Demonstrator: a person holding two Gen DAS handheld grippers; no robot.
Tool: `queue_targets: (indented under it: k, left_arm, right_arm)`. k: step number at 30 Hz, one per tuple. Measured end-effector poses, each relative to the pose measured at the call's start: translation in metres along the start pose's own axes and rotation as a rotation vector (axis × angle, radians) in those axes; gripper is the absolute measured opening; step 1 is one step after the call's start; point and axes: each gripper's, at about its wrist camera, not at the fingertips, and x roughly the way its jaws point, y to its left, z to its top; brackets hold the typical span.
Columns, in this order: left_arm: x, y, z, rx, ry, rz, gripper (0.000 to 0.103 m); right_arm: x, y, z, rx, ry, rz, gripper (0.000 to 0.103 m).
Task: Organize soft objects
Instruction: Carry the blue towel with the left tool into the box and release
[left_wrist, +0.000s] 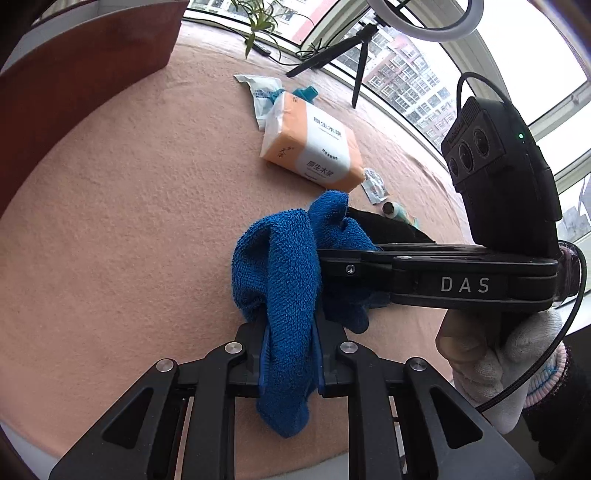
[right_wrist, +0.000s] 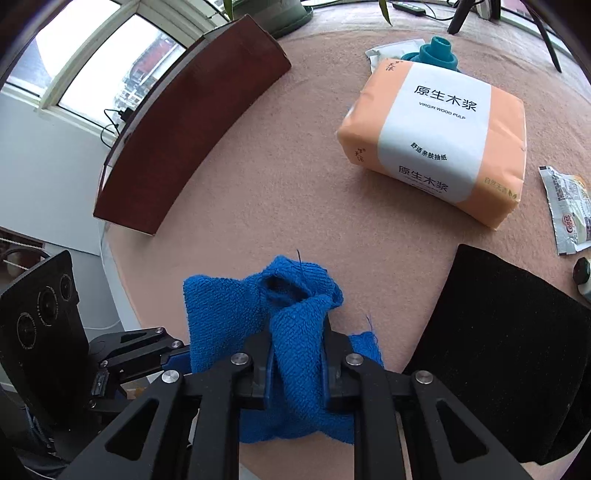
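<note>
Your left claw (left_wrist: 290, 363) is clamped tight on a fold of the blue terry towel (left_wrist: 291, 277), and your right claw (right_wrist: 297, 365) is pinched down on another bunch of the same towel (right_wrist: 284, 317); in the left wrist view the right claw comes in from the side with its tips buried in the cloth, and your gloved hand (left_wrist: 491, 354) grips its handle; the towel sits crumpled at the near edge of the desk (left_wrist: 129, 221), partly draped over that edge and just beside a black cloth (right_wrist: 509, 354); farther back stand the orange pack of tissues (right_wrist: 436, 144), a teal cap (right_wrist: 439, 50) behind it, a snack sachet (right_wrist: 565, 206) to the right and a brown box (right_wrist: 192, 122) to the left. You should expect the towel to be light, limp and fairly grippy, since the looped pile bites well against the pads; it will not hold any shape, so whatever hangs free will sag and drag across the felt-like desk cover; loose threads show at its rim, which may snag. You now hold thick bunches, not clean corners, so spreading it will likely leave twists; I judge that a hold on two neighbouring corners or along one hem would let it hang flat for folding; nothing here is fragile, but keep the trailing cloth clear of the sachet and the small bottle (right_wrist: 583, 273) by the black cloth.
</note>
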Motion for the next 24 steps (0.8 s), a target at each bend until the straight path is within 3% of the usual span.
queue_targets:
  k: [6, 11, 24]
  left_arm:
    - [-0.039, 0.004, 0.015, 0.042, -0.050, -0.024, 0.016]
    - [-0.071, 0.014, 0.030, 0.074, -0.113, -0.019, 0.016]
    - [-0.139, 0.053, 0.087, 0.097, -0.258, 0.012, 0.016]
  right_arm:
    - [-0.022, 0.030, 0.006, 0.031, -0.081, 0.028, 0.016]
    - [-0.030, 0.079, 0.024, 0.004, -0.158, 0.011, 0.016]
    - [-0.036, 0.170, 0.091, -0.106, -0.285, 0.009, 0.016]
